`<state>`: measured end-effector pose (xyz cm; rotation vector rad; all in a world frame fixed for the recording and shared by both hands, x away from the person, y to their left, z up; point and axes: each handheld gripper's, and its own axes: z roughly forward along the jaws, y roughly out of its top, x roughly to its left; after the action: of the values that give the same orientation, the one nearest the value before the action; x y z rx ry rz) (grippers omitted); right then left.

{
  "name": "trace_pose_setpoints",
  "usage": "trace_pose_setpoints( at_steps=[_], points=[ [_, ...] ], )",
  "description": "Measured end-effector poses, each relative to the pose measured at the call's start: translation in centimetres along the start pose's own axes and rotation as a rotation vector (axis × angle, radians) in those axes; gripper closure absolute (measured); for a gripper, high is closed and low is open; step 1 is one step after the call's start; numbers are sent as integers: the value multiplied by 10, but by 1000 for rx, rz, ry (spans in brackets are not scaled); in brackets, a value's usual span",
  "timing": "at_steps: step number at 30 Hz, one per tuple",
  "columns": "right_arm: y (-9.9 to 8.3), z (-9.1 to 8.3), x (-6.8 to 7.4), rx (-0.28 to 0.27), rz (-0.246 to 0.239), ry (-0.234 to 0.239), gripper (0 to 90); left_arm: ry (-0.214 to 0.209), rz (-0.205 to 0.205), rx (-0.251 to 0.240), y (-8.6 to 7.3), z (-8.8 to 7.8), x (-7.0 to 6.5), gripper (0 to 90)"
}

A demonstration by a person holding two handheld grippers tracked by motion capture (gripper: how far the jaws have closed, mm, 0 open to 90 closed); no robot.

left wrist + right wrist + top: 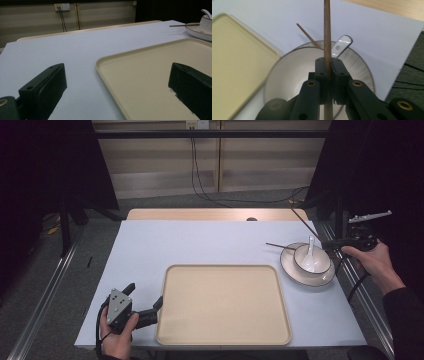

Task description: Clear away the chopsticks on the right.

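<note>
Two hand-held grippers: one at each side of the table [150, 245], each in a person's hand.
Right hand-held gripper [327, 244]: jaws closed tight on a chopstick, gripped part-way along its length; it sits just beside the bowl, at the table's right edge.
Held chopstick [306, 226]: lifted clear of the table, slanting up and away from the bowl; in the right gripper view [327, 30] it runs straight out between the jaws, above the bowl.
Second chopstick [280, 246]: lying with one end on the plate rim, the other end out over the table, apart from the held one.
Bowl [312, 261]: white, standing on the plate, a white spoon [310, 254] leaning inside it.
Plate [290, 267]: white, dark-rimmed, just right of the tray.
Tray [222, 305]: beige, bare, centred near the person; probably the destination for the tableware.
Left hand-held gripper [145, 300]: jaws wide apart, holding nothing; low at the tray's left edge, one jaw over the tray [150, 75], likely ready to steady it.
Judgement: chopstick pinched mid-shaft, likely so it stays balanced while carried.
</note>
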<state>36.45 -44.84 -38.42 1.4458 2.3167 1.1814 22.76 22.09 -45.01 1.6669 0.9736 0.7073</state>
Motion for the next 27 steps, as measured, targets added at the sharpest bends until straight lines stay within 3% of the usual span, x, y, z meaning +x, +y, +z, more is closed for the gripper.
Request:
trace_pose_setpoints(
  at_steps=[3,4,9,10,19,23,27],
  points=[
    [-3,-3,6,-11,29,16,845,3,-6,-1,0,0,0,18],
    [-6,-5,12,-18,57,45,845,-6,1,6,0,1,1,18],
    [-14,-5,29,-17,85,56,845,6,14,5,0,1,1,18],
    [-21,-3,39,-21,99,47,845,0,8,1,0,1,0,18],
    [-44,3,74,-28,135,98,845,1,3,-7,0,0,0,18],
    [-52,1,95,-57,143,135,844,2,4,-5,0,0,0,18],
    [-57,4,106,-69,146,142,844,2,8,-7,1,0,-1,18]
  ],
)
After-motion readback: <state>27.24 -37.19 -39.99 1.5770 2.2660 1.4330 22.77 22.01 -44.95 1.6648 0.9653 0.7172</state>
